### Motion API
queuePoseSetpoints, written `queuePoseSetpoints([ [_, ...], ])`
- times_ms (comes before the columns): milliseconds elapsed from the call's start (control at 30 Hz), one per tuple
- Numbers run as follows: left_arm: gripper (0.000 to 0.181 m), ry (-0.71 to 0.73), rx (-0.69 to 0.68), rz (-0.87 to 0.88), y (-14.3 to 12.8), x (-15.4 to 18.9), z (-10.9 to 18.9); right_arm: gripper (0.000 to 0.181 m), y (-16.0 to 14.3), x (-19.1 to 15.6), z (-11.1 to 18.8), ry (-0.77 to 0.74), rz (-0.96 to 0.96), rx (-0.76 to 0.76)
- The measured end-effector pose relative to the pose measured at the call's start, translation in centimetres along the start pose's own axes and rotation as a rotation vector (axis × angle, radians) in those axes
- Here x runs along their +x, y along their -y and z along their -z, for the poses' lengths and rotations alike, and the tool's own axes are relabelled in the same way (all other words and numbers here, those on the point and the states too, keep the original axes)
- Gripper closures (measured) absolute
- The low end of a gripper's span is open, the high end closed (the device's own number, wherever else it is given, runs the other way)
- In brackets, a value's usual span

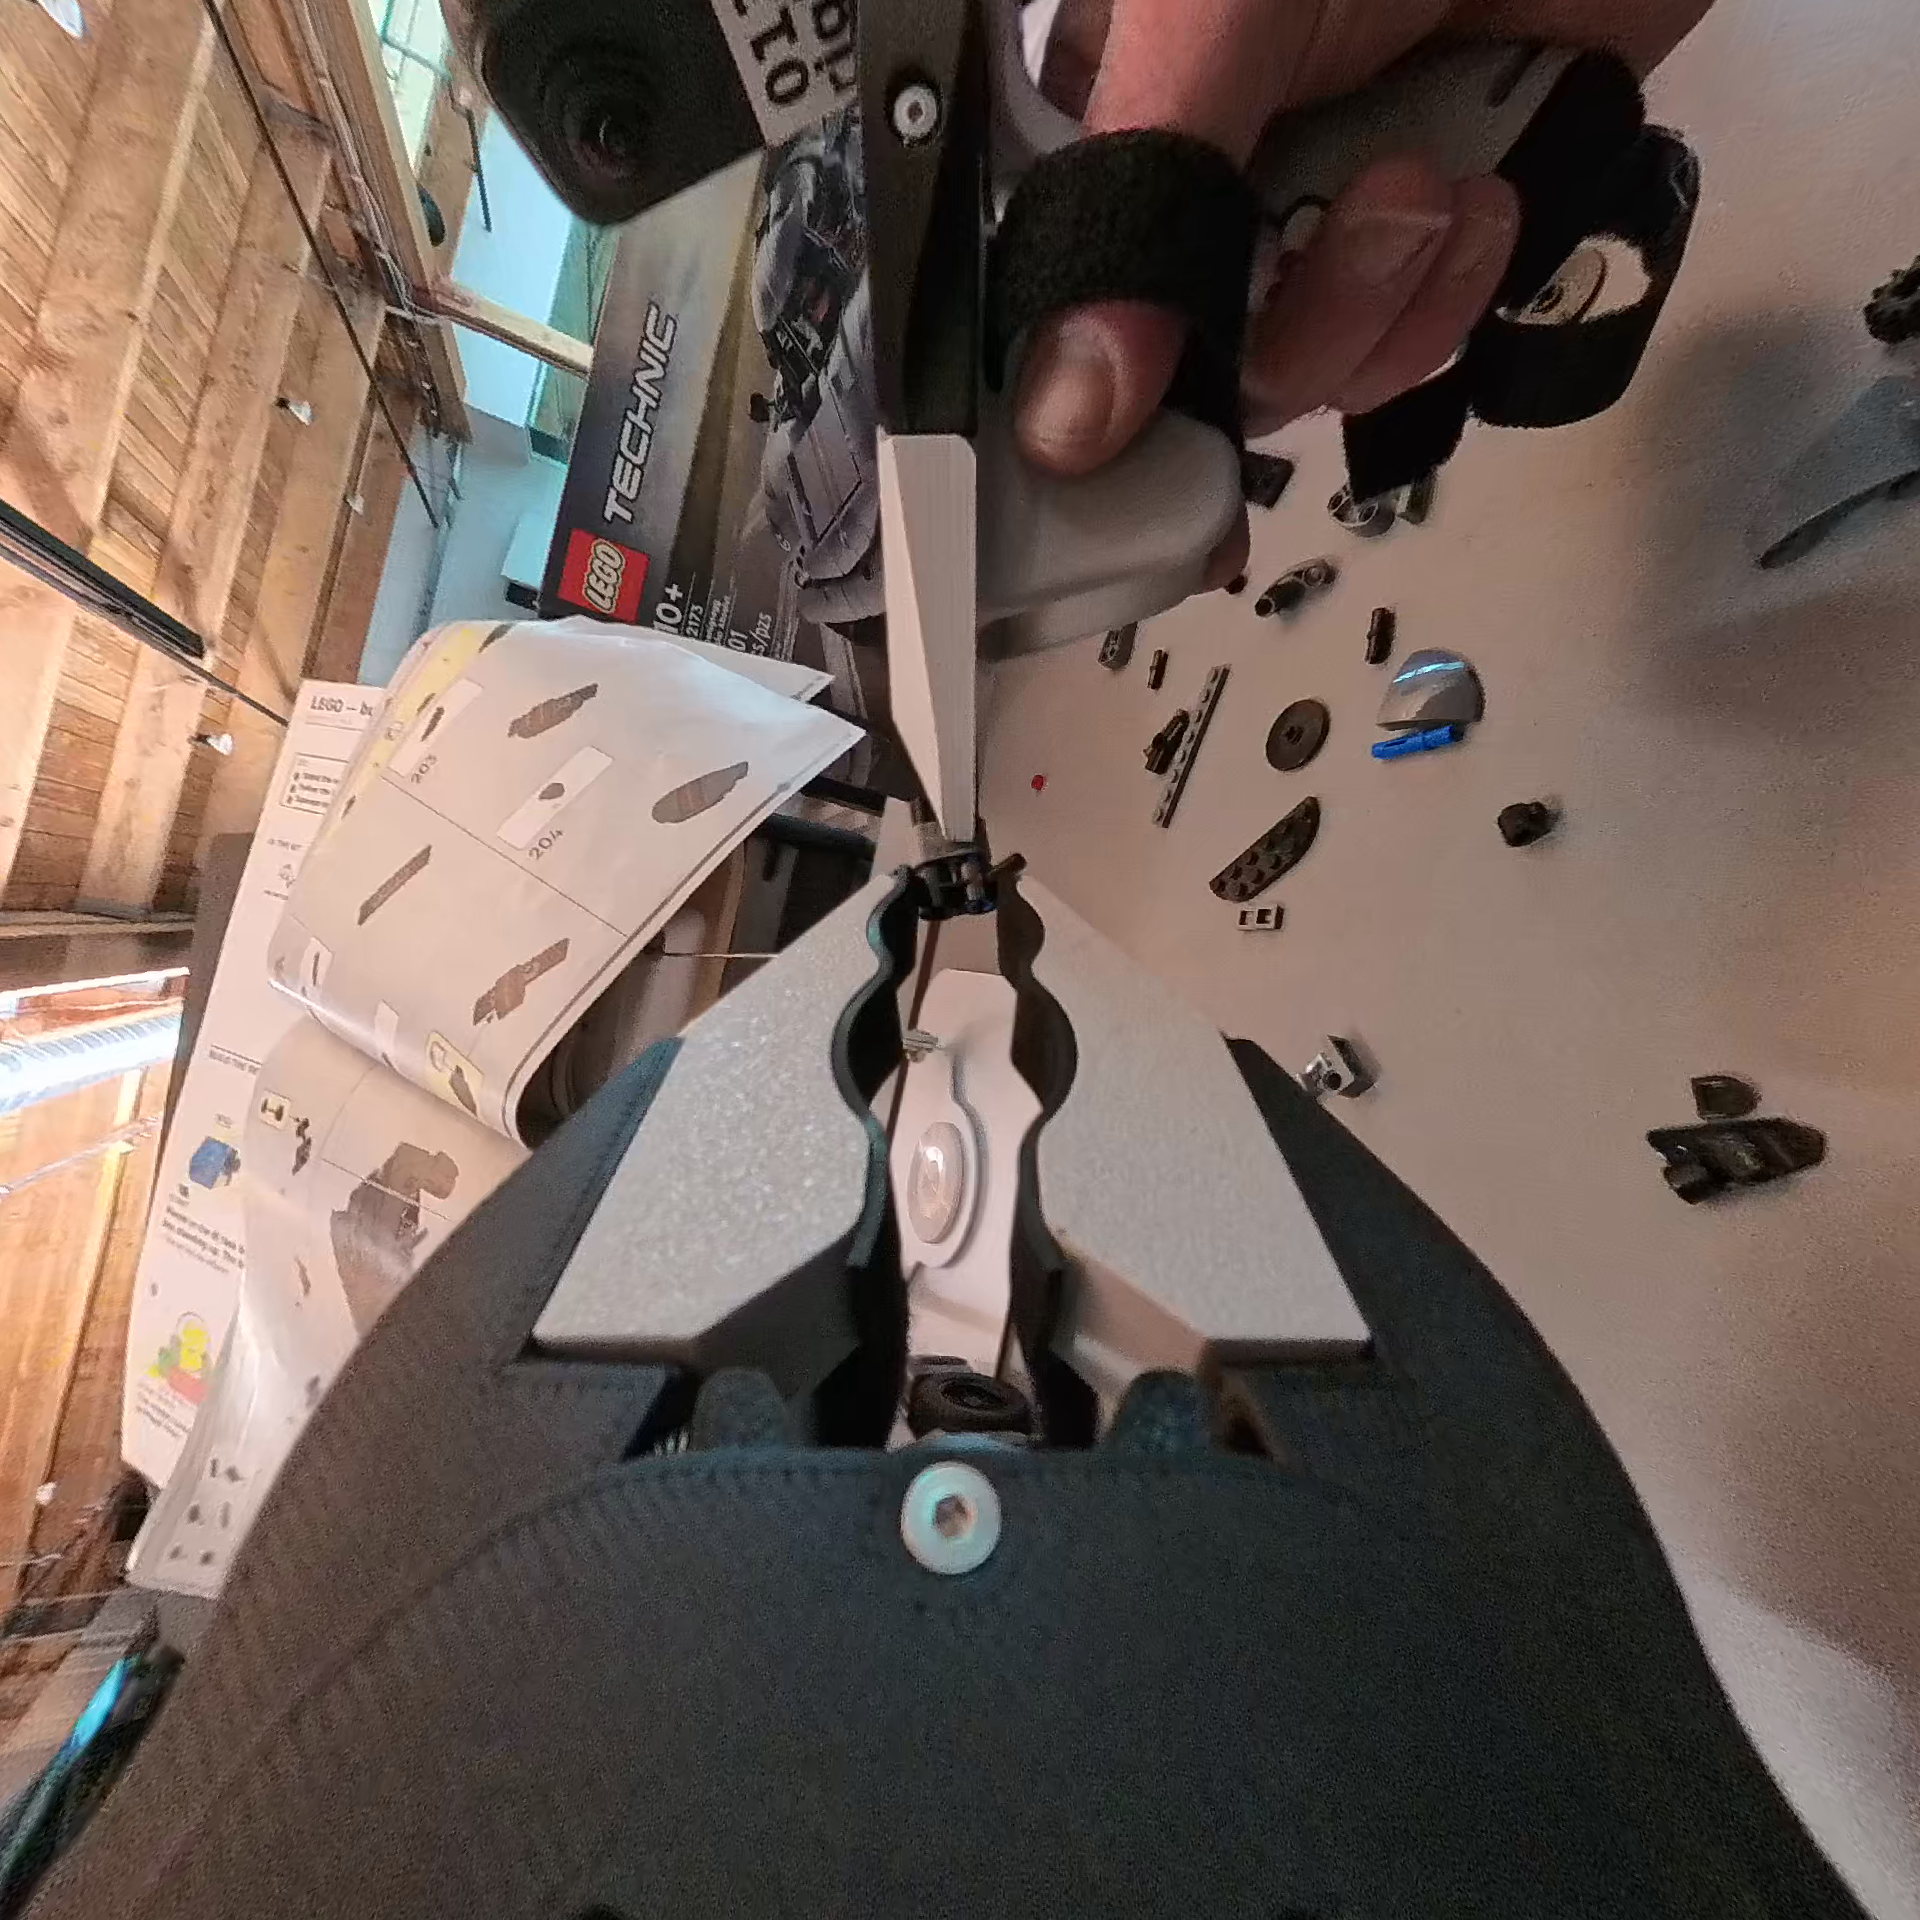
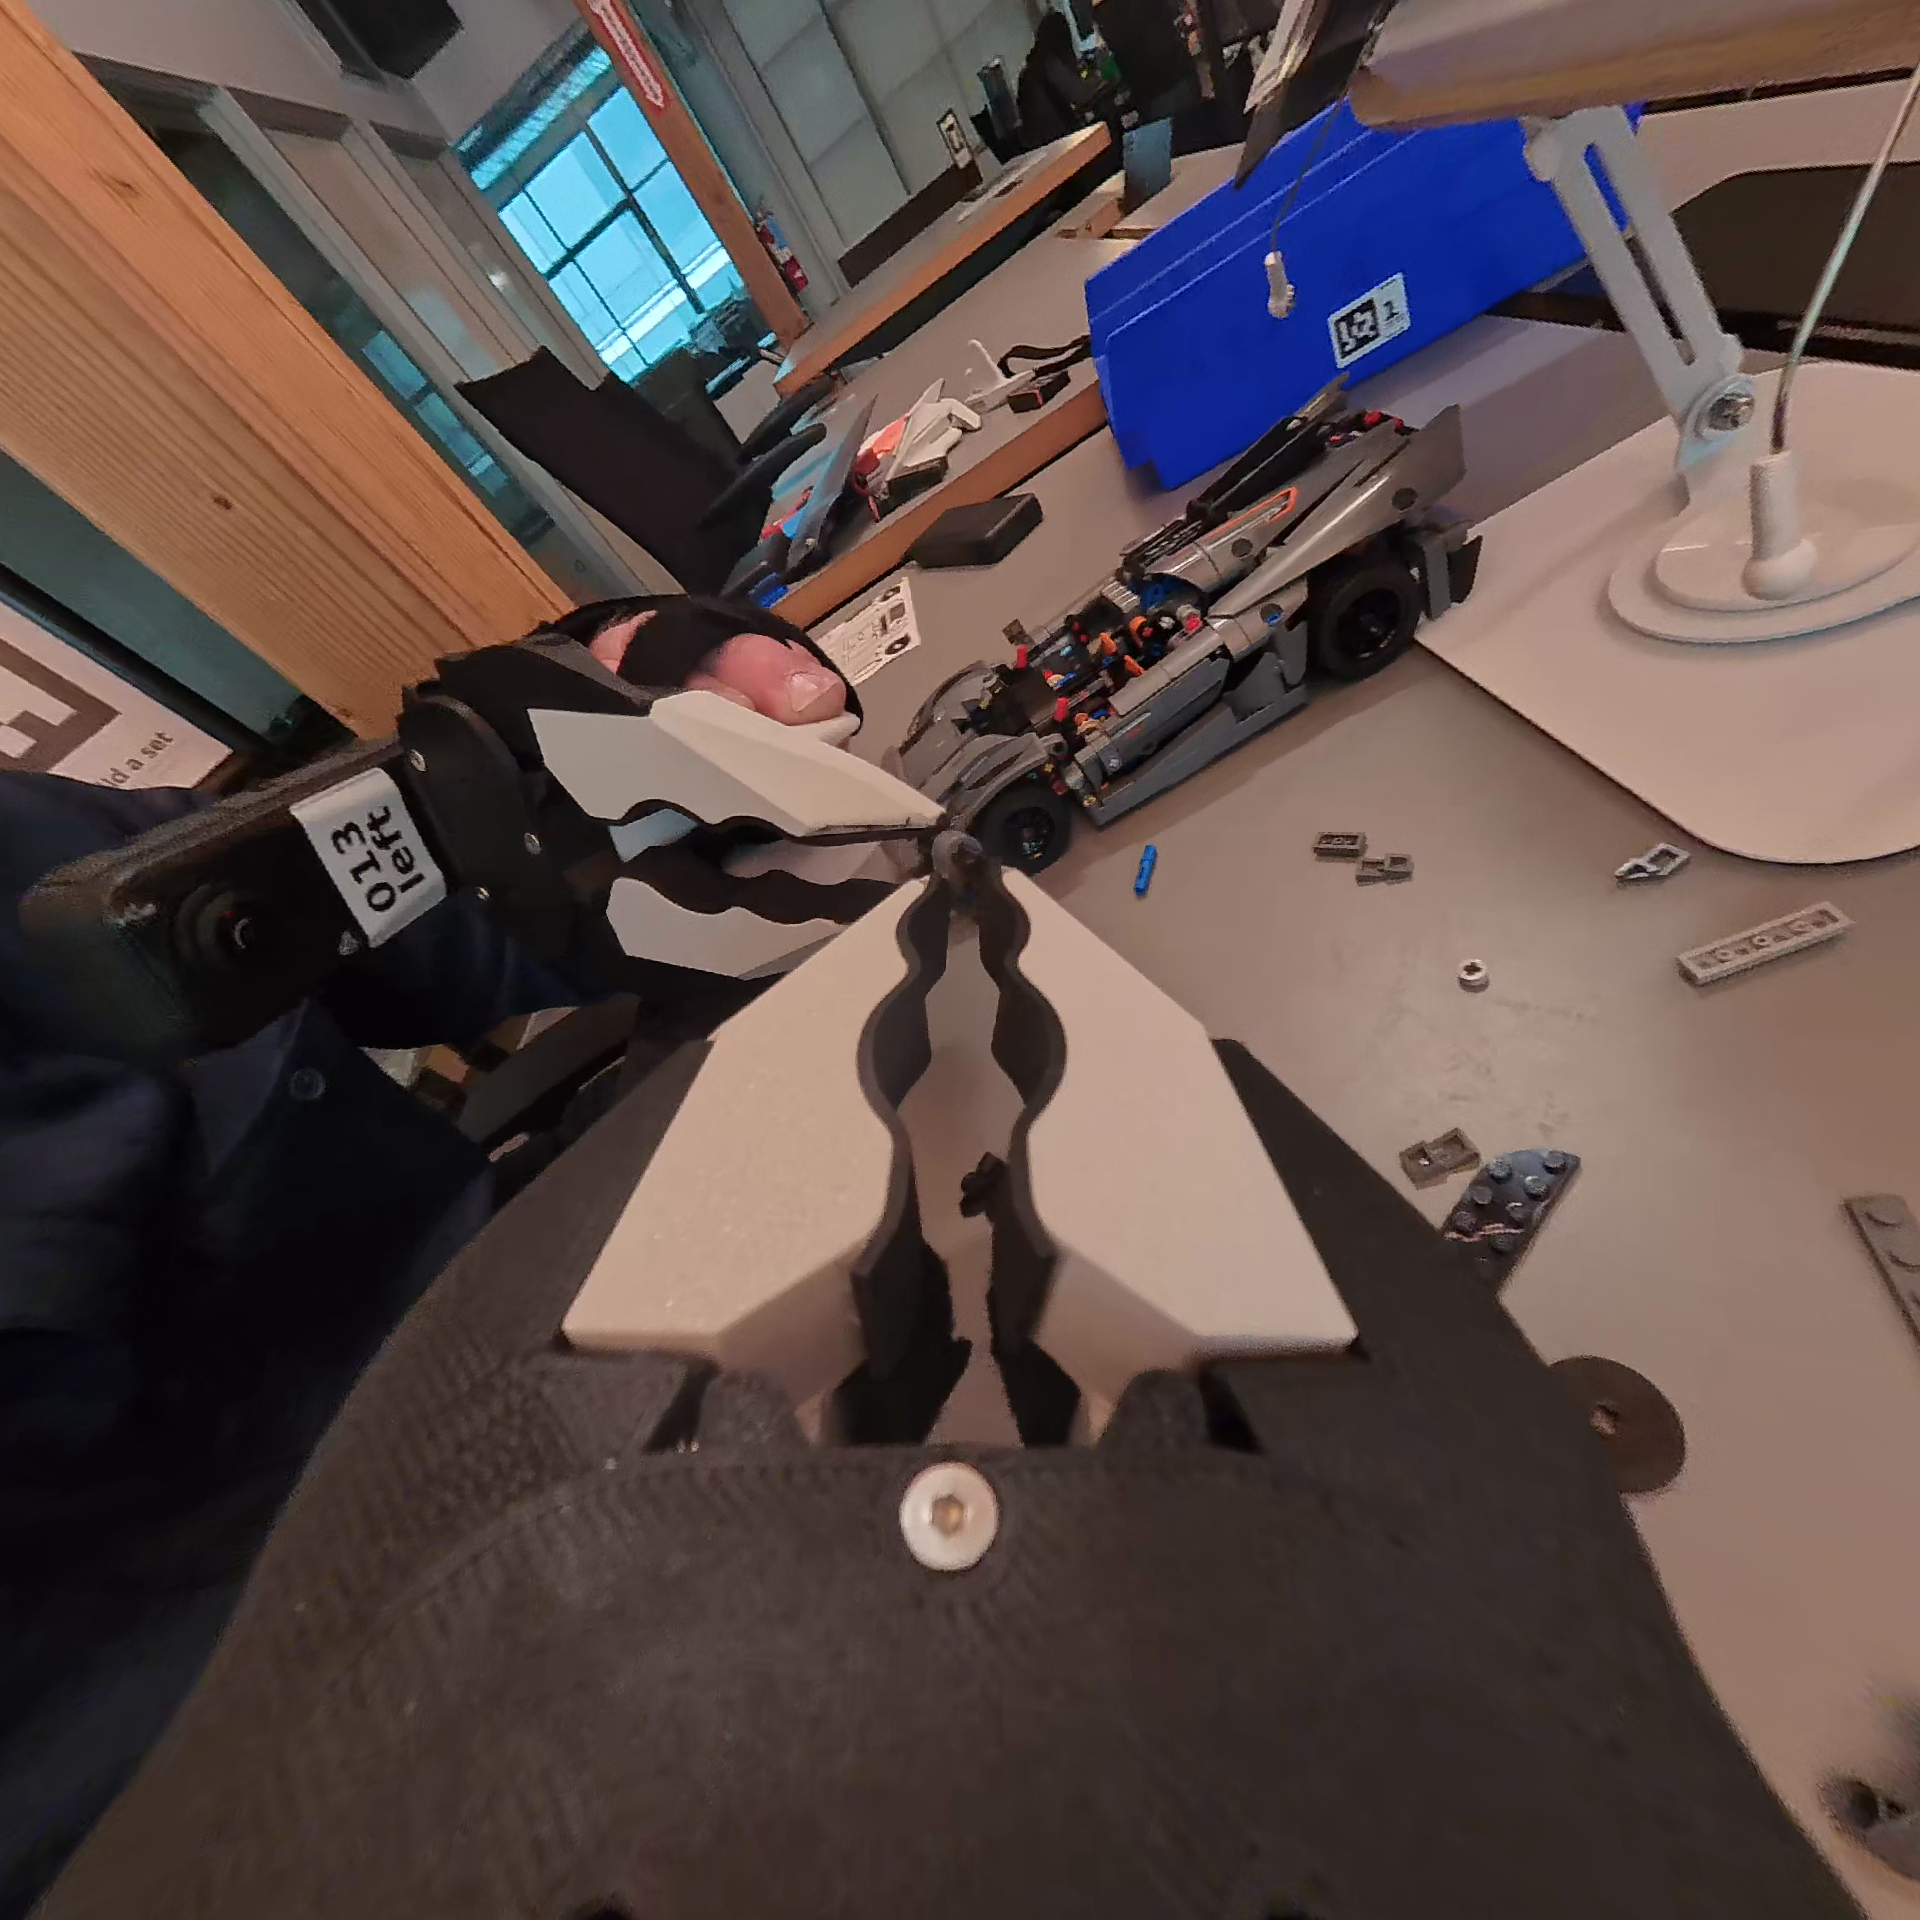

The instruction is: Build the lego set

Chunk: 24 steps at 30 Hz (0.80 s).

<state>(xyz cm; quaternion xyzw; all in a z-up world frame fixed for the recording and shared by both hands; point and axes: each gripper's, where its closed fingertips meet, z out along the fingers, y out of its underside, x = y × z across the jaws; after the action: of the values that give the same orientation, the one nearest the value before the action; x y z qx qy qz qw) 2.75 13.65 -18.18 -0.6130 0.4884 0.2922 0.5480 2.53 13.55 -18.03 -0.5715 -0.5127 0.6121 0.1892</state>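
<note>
Left gripper [image 1: 948,883] clamped on small black connector piece with blue pin [image 1: 951,888]; right gripper [image 2: 961,862] pinching same piece, tip to tip above grey table [image 2: 1351,1039]. Beyond: one grey-and-black model car [image 2: 1195,644], largely assembled. Remaining: roughly fifteen loose parts [image 1: 1268,852] scattered. One instruction booklet [image 1: 499,831], one set box [image 1: 686,457].

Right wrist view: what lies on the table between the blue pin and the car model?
Nothing: bare grey table separates the blue pin from the car model.
</note>
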Motion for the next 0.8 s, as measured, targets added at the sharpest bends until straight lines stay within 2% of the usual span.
queuePoseSetpoints([
  [100,0.169,-0.004,0.036,0.072,0.0,-0.7,0.0,0.177,0.9,-0.1,0.2,0.015,0.005,0.048],
  [167,0.169,-0.031,0.046,0.166,-0.1,-0.9,-0.2,0.177,1.4,0.0,0.6,-0.039,0.101,0.067],
  [300,0.169,-0.040,0.036,0.264,-0.9,-1.4,-0.4,0.166,1.3,0.1,0.5,-0.146,0.242,0.028],
  [400,0.168,-0.026,0.017,0.219,-1.0,-1.2,-0.5,0.157,0.8,0.2,-0.4,-0.159,0.246,0.000],
  [500,0.169,0.007,0.006,0.150,-0.8,-1.2,-0.5,0.167,0.6,0.8,-0.6,-0.184,0.224,0.002],
  [567,0.168,0.010,0.019,0.146,-0.6,-1.2,-0.4,0.167,0.7,0.7,-0.5,-0.150,0.186,0.017],
  [800,0.168,0.016,0.072,0.153,-0.1,-1.6,0.1,0.167,1.0,0.0,-0.3,-0.162,0.289,0.021],
])
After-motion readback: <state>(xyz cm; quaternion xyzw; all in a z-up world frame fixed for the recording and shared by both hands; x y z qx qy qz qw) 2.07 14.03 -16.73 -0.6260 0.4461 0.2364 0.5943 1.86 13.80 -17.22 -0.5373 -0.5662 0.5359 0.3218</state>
